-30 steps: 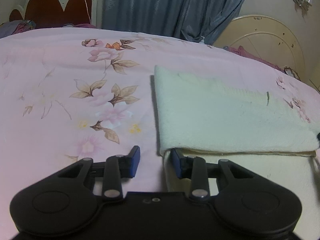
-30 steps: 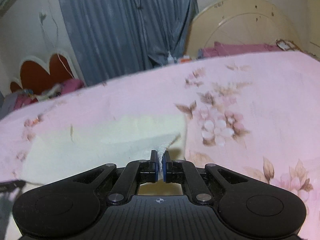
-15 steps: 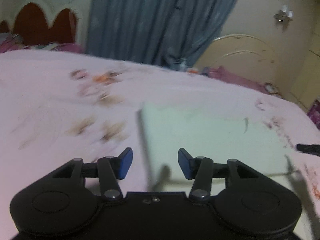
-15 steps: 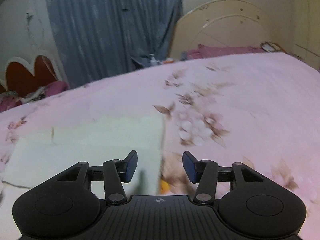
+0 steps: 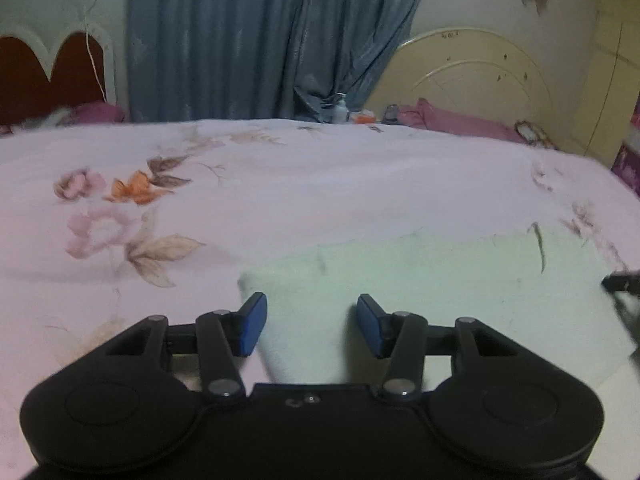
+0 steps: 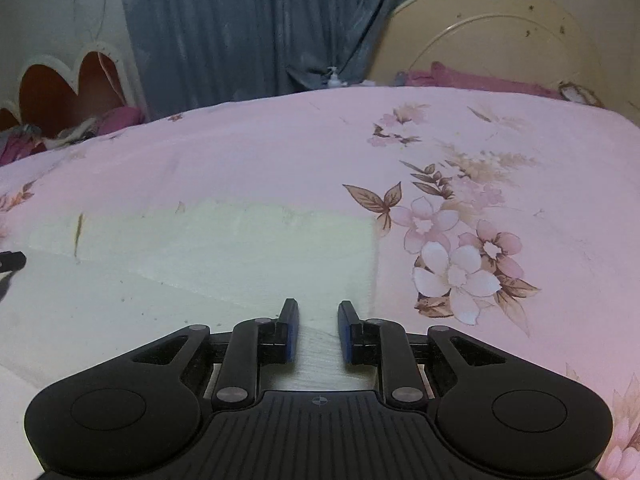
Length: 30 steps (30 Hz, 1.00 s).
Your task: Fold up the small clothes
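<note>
A pale cream cloth point(image 5: 440, 280) lies folded flat on the pink floral bedsheet point(image 5: 280, 184). My left gripper point(image 5: 311, 322) is open and empty, above the cloth's left edge. In the right wrist view the same cloth point(image 6: 240, 252) lies flat, its right edge beside a flower print. My right gripper point(image 6: 318, 326) is open and empty, low over the cloth's near right part. The tip of the other gripper shows at the frame edge in each view, the right one in the left wrist view point(image 5: 620, 282) and the left one in the right wrist view point(image 6: 12, 262).
A blue curtain point(image 5: 260, 40) hangs behind the bed. A cream headboard point(image 5: 472, 76) and a pink pillow point(image 5: 460, 122) are at the far right. A red scalloped headboard point(image 5: 44, 76) stands at the far left. A small bottle point(image 6: 334, 78) sits by the curtain.
My right gripper let go of the cloth corner and opened. Both grippers pulled back and up from the cloth, which now lies folded flat. My left gripper stayed open.
</note>
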Available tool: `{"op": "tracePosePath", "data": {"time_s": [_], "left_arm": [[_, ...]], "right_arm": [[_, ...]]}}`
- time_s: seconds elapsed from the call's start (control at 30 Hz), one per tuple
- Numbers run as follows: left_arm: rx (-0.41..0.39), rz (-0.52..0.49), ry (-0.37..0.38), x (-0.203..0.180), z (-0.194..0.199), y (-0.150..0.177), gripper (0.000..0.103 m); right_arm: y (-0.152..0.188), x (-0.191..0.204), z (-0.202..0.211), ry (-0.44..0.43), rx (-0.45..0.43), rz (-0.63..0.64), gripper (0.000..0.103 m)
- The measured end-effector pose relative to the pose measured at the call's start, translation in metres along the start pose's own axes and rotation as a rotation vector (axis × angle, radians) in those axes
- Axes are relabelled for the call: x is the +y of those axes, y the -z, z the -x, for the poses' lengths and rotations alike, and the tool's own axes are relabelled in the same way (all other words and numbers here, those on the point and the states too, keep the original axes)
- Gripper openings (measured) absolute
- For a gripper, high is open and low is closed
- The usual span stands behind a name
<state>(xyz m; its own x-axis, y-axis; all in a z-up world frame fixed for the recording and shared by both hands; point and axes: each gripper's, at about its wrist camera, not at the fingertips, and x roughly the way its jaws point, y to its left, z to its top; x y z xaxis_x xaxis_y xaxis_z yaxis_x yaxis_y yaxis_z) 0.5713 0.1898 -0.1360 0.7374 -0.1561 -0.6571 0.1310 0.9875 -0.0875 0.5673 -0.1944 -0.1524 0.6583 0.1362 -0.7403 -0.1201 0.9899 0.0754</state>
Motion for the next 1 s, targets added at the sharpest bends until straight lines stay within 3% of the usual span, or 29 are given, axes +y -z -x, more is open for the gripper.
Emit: {"op": "tracePosePath", "data": {"time_s": [0.07,0.17,0.3,0.37,0.43,0.6,0.67,0.73,0.83,1.0], "left_arm": [[-0.042,0.031,0.006,-0.002,0.016,-0.001,0.05],[-0.064,0.017,0.085,-0.032,0.026,-0.003,0.051],[-0.031,-0.006,0.164,-0.076,0.023,0.008,0.05],[0.008,-0.019,0.148,-0.081,0.017,0.019,0.05],[0.009,-0.018,0.119,-0.071,0.02,0.029,0.049],[-0.004,-0.054,0.08,-0.041,0.045,0.047,0.047],[-0.015,-0.083,0.053,-0.049,0.052,0.045,0.048],[-0.043,-0.065,0.089,-0.06,0.062,0.044,0.049],[-0.056,-0.089,0.118,-0.083,0.063,0.045,0.05],[-0.012,-0.073,0.095,-0.09,0.052,0.05,0.049]], "right_arm": [[-0.006,0.01,0.012,0.01,-0.041,0.009,0.02],[-0.014,0.045,0.018,-0.096,-0.084,-0.011,0.02],[-0.014,0.106,0.002,-0.227,-0.01,0.068,0.02],[-0.008,0.121,-0.002,-0.214,-0.007,0.121,0.02],[-0.004,0.111,-0.002,-0.192,-0.003,0.129,0.02],[0.014,0.038,0.014,0.025,0.008,0.046,0.02],[0.016,0.027,0.021,0.019,0.019,0.016,0.02],[0.013,0.04,0.035,0.022,-0.016,0.017,0.02],[0.016,0.077,0.055,-0.086,-0.072,0.071,0.02],[0.035,0.117,0.039,-0.147,-0.002,0.126,0.02]]}}
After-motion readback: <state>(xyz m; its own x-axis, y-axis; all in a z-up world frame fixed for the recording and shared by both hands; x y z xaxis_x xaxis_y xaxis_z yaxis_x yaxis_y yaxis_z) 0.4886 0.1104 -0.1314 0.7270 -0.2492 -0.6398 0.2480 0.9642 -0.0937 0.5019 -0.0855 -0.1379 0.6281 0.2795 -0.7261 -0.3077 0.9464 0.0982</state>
